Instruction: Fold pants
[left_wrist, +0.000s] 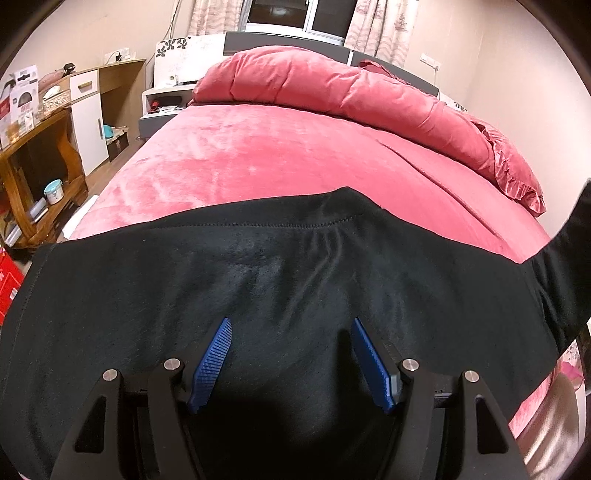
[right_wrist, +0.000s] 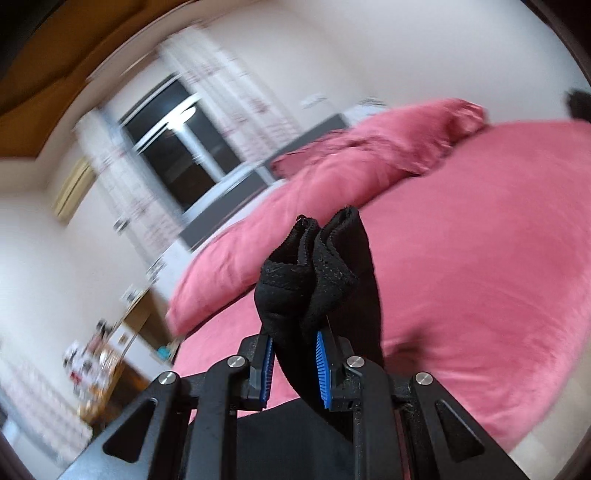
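Since the black pants (left_wrist: 288, 280) spread on the near end of the pink bed (left_wrist: 258, 158) are soft, light and limp, keep your right gripper (right_wrist: 295, 363) clamped on the bunched hem and pinch seams with your left gripper (left_wrist: 290, 360), now apart above the cloth.

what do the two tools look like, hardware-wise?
Both match. Left tool: matte black linkage arms with triangular cutouts, silver round pivot pins, blue ribbed pads on the fingers. Right tool: same black links, silver pins, blue ribbed pads. No cables, markings or sleeves visible in either view.
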